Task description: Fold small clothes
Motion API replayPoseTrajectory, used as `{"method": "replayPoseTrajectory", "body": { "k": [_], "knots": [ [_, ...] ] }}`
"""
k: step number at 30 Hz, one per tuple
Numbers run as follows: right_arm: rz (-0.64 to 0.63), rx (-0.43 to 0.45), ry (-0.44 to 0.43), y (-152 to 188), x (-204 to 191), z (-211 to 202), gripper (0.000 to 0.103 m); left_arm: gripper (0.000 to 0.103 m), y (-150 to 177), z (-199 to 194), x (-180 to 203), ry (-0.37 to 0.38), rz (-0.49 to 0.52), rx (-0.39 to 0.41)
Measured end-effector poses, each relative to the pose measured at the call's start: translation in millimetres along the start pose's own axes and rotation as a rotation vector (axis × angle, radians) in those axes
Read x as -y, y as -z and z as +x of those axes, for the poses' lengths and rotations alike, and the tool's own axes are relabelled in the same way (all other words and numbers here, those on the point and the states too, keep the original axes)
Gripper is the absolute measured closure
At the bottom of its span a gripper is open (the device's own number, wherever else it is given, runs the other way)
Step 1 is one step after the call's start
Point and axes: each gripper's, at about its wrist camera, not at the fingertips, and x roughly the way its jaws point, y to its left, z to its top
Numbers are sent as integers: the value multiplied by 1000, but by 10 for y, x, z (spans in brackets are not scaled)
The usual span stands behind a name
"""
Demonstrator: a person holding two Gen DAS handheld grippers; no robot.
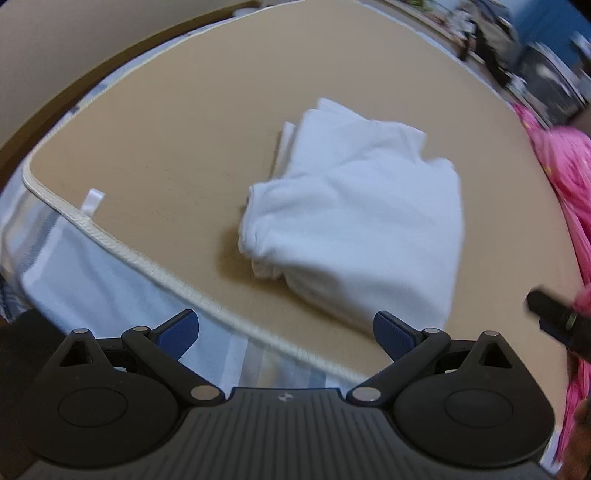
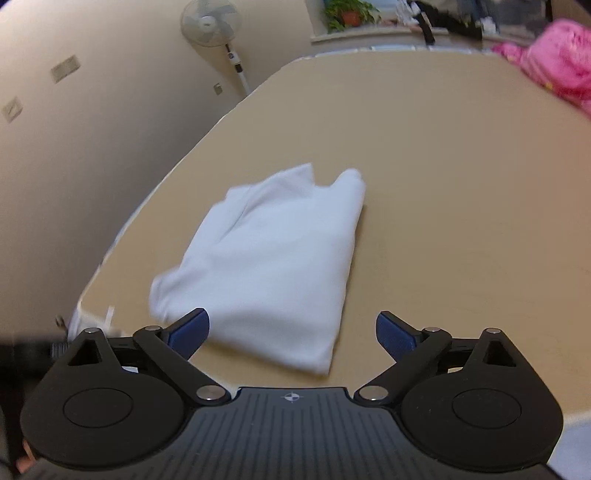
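Observation:
A white garment [image 1: 354, 214] lies folded into a thick bundle on the tan mat [image 1: 166, 140]. It also shows in the right wrist view [image 2: 273, 254], flat and roughly rectangular. My left gripper [image 1: 286, 332] is open and empty, just short of the garment's near edge. My right gripper [image 2: 293, 334] is open and empty, its fingers straddling the garment's near corner from above. A dark part of the right gripper [image 1: 554, 317] shows at the right edge of the left wrist view.
The tan mat [image 2: 443, 184] has a white piped edge [image 1: 122, 243] over striped bedding [image 1: 92, 288]. A pink quilt [image 1: 569, 177] lies to the right, also in the right wrist view [image 2: 557, 62]. A standing fan [image 2: 210, 26] and a potted plant [image 2: 347, 14] are behind.

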Motion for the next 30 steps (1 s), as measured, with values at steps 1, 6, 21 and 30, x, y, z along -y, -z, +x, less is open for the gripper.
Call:
{"method": "replayPoseTrajectory", "body": {
  "k": [1, 6, 21, 30],
  "knots": [
    [18, -9, -8, -142, 86, 133, 6, 2, -56, 92, -16, 6, -31, -2],
    [172, -68, -38, -843, 613, 1001, 6, 2, -340, 583, -135, 29, -192, -67],
    [287, -343, -246, -1342, 750, 2722, 71, 74, -677, 859, -379, 122, -363, -113],
    [283, -88, -205, -1317, 708, 1828, 86, 87, -1631, 913, 368, 83, 51, -116]
  ]
}}
